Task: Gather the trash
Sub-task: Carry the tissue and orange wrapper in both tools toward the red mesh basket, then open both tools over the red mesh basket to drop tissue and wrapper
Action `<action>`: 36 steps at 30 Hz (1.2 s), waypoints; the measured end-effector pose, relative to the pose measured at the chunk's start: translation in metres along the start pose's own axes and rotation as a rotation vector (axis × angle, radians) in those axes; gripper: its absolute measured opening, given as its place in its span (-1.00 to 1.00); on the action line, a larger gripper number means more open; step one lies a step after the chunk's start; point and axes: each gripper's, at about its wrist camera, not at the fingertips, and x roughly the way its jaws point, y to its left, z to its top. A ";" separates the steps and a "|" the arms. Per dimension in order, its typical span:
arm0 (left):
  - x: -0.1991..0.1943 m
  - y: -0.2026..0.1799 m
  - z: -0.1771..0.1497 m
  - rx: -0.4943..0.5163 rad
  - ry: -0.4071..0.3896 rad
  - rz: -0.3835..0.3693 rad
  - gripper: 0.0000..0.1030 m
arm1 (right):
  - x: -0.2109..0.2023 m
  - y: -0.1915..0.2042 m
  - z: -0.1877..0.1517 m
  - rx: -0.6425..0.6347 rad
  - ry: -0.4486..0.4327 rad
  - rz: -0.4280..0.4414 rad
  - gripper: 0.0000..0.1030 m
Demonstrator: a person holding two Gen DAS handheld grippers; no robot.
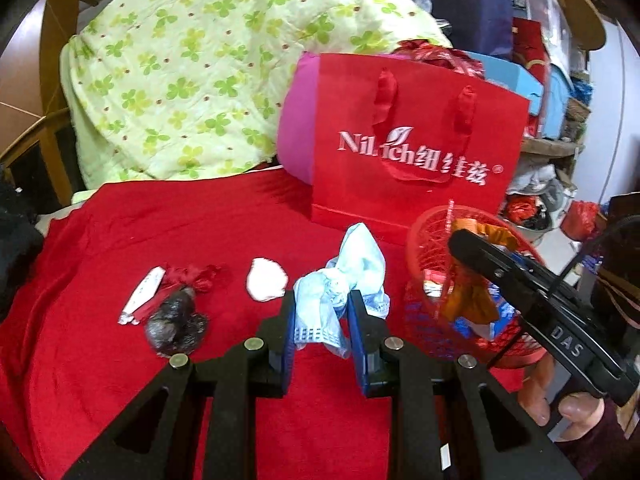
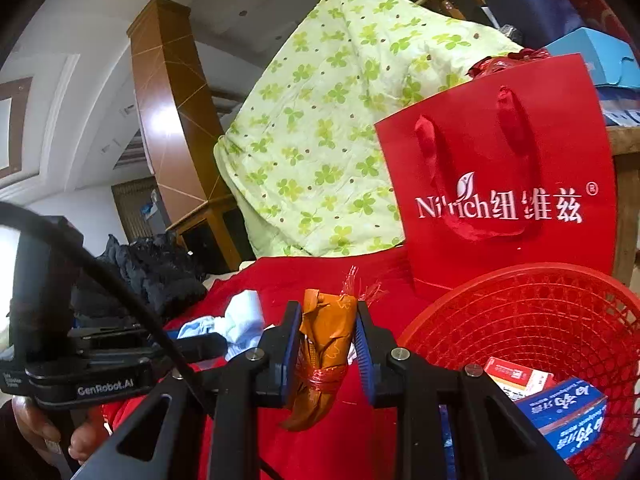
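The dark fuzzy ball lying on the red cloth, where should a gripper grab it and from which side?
Grip the dark fuzzy ball across its rounded middle, coming down from above. It lies low on the red cloth, with a white and red wrapper touching its upper left edge, so I would set the jaws along its lower left and upper right sides to avoid pinching the wrapper too.

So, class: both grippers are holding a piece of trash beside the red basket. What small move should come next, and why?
Probably carry the right gripper over the red basket and let go. It is shut on the orange wrapper, just left of the rim, and boxes already lie inside. The left gripper, shut on the pale blue cloth, could follow.
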 end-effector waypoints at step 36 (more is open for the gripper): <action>0.044 -0.105 0.018 0.078 0.070 -0.284 -0.41 | -0.059 -0.102 0.022 0.339 -0.141 -0.180 -0.42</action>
